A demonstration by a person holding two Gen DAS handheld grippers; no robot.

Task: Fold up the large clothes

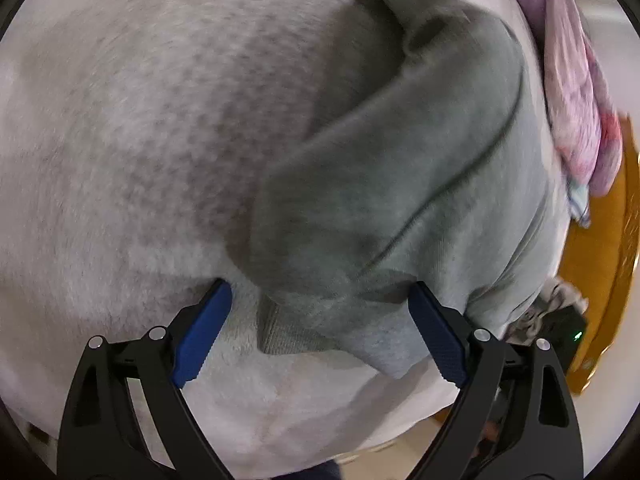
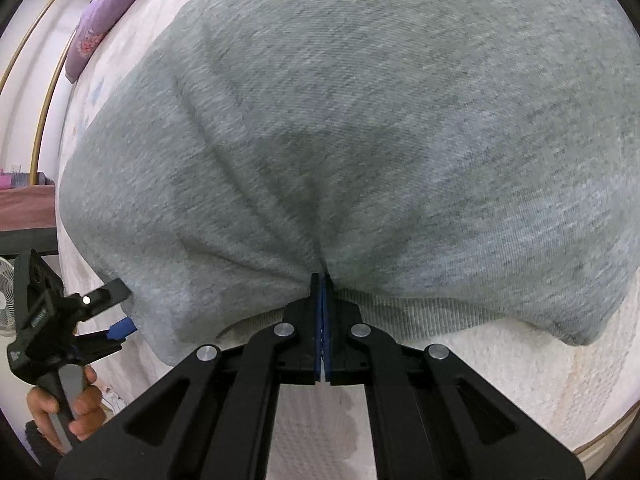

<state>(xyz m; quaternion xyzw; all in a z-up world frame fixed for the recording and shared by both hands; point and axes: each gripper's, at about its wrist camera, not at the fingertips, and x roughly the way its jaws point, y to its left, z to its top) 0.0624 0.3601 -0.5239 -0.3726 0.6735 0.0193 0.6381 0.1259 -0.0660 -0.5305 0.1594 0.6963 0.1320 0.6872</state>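
Your left tongs [image 1: 320, 320] stand wide, blue pads on either side of the grey sweatshirt's [image 1: 400, 184] ribbed cuff, not gripping. Your right tongs [image 2: 322, 316] are clamped on its ribbed hem [image 2: 440, 304], the sweatshirt spread ahead over the white bed [image 2: 520, 380].

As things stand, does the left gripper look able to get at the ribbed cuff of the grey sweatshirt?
Probably yes. The left gripper is open, its jaws spread to either side of the ribbed cuff of the grey sweatshirt, and nothing lies between them.
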